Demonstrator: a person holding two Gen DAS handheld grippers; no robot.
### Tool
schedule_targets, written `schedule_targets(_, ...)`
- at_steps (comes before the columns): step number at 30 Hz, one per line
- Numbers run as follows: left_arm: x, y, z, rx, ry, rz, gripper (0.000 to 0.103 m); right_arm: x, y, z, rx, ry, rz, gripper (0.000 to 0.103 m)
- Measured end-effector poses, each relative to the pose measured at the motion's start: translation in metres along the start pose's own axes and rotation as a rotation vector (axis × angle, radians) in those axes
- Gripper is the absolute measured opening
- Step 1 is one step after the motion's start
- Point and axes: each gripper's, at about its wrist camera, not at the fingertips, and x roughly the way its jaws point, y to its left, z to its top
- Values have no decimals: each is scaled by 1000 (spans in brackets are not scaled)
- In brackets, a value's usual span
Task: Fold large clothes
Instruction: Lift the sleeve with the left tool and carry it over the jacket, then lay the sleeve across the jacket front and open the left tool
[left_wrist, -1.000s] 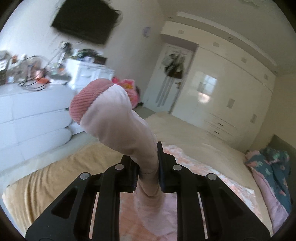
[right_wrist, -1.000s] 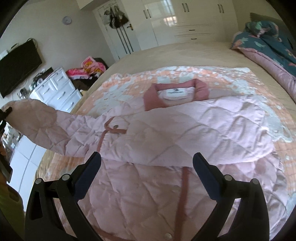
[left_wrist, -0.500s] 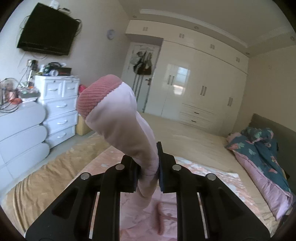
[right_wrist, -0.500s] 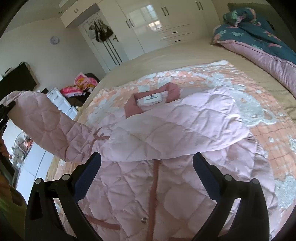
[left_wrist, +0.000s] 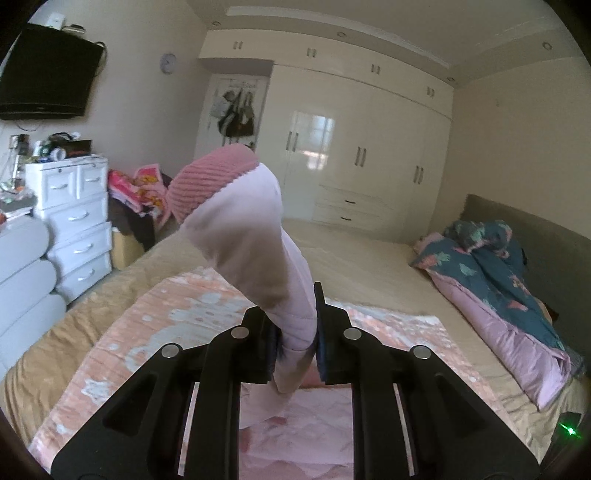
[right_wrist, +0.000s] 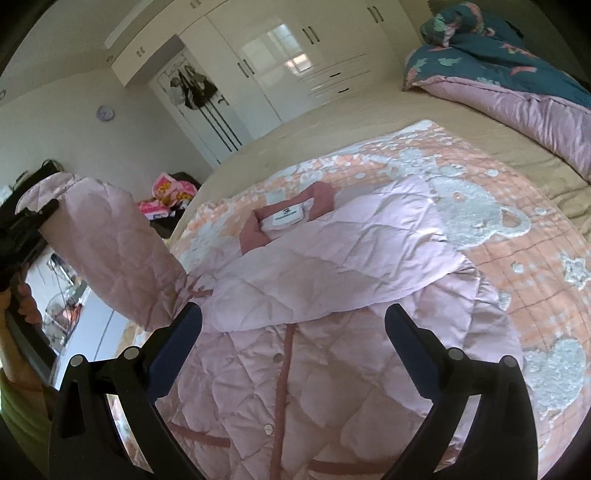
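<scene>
I judge the step in hand to be the second sleeve fold. My left gripper (left_wrist: 297, 332) is pinching the sleeve (left_wrist: 255, 251) of the pink quilted jacket (right_wrist: 332, 332) just below the ribbed cuff (left_wrist: 210, 177), and the sleeve stands lifted clear of the bed (left_wrist: 369, 266). My right gripper (right_wrist: 293, 332) hangs over the front of the jacket with its jaws spread wide and nothing between them.

The jacket lies face up on the patterned blanket (right_wrist: 517, 258) spread across the bed, collar (right_wrist: 284, 221) towards the wardrobe (left_wrist: 351, 155). The far side has already been folded inward: a large quilted panel lies across the chest, its edge running diagonally below the collar. The lower front, with a darker pink placket and snaps, is still exposed nearest my right gripper.

Next move, as I assess it: carry the held sleeve across the body and lay it flat over the folded panel, then release. The right gripper may be needed to press the shoulder seam so the body does not drag along.

Condition of the garment: padded, diamond-stitched, pale pink with darker pink trim at collar, cuff and placket; a white label shows inside the collar. The padding looks bulky and likely to spring back from a fold.
</scene>
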Motion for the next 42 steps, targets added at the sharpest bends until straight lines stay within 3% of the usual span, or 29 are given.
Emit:
schedule_targets(12,26,-66,-45,124,100,-94,9,-22,-56,3,110,-33,-38,99)
schedule_targets(24,64,-130,-134,300,280,-205,11,-45,-96,0,208,-75,-85,99)
schedule_targets(32,85,-146,-186,360,413,-220,13,-47,-111,-2,240,-73,-112,99)
schedule_targets(35,88,-151,-199,395,454,-232,22,-42,-112,-3,242,-60,-111,99)
schedule_targets(37,93,-157,-209,433,510,-248,42,-37,-111,-5,240,-48,-109,99)
schedule_targets(38,96,-160,-215,455,549,-245,58,-36,-110,-6,240,-43,-107,99)
schedule_targets(40,99,-163,-224,497,581,-230,60,-32,-110,-6,242,-34,-106,99)
schedule_targets(42,99,-163,-235,526,625,-235,69,-29,-110,-7,243,-26,-105,99)
